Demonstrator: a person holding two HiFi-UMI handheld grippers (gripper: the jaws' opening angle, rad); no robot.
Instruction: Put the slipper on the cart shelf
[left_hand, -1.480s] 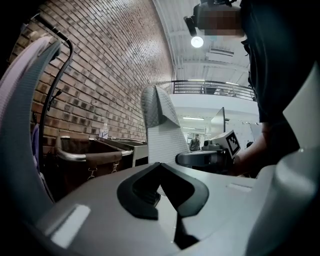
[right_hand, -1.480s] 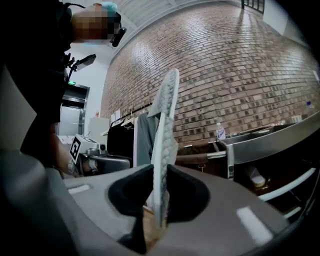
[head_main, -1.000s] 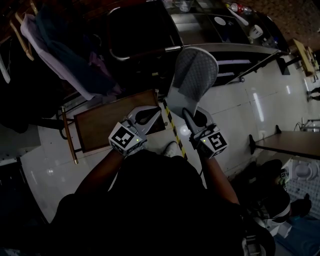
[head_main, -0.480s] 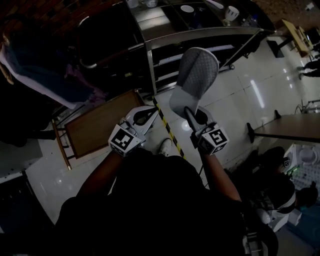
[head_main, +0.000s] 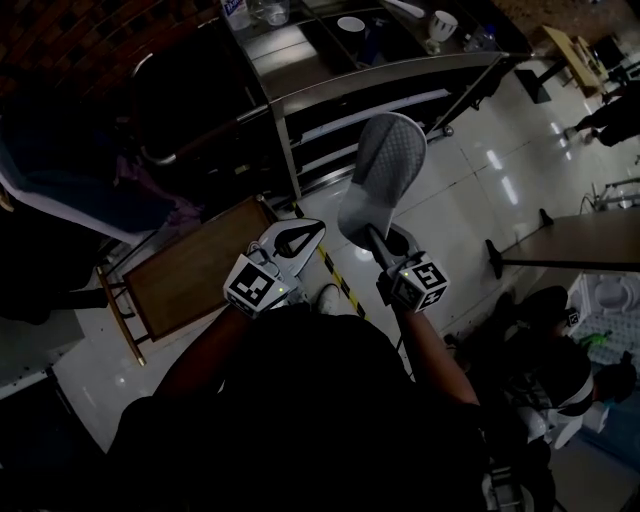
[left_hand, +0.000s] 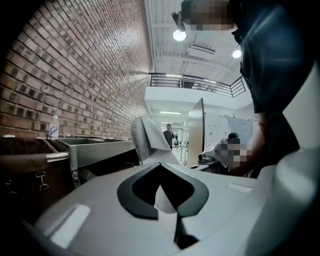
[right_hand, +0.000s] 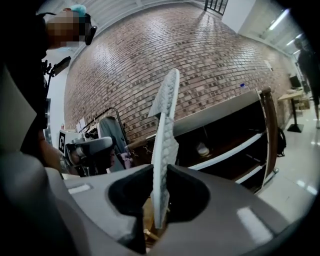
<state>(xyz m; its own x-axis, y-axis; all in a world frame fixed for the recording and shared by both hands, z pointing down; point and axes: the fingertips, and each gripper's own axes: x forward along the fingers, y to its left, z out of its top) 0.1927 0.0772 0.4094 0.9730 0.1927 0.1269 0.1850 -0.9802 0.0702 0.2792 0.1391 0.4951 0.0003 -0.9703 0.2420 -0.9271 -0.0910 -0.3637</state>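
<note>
A grey slipper (head_main: 386, 165) stands upright with its toe up, and my right gripper (head_main: 380, 240) is shut on its heel end. In the right gripper view the slipper (right_hand: 165, 115) shows edge-on, its textured sole pinched between the two jaws (right_hand: 161, 172). My left gripper (head_main: 318, 228) hangs just left of it, shut with nothing held; in the left gripper view its tips (left_hand: 160, 163) meet and the slipper (left_hand: 147, 140) rises beyond them. The metal cart (head_main: 375, 80) with its open shelves (right_hand: 227, 154) stands ahead of both grippers.
A bottle (head_main: 236, 8), a bowl (head_main: 351, 23) and a cup (head_main: 441, 21) sit on the cart's top. A wooden table (head_main: 190, 275) stands at the left, yellow-black tape (head_main: 338, 278) runs over the white floor, clothes (head_main: 60, 195) hang far left, and another table (head_main: 585, 240) is at right.
The cart has come further into view and sits nearer the grippers. The right gripper still holds the slipper upright; the left stays beside it.
</note>
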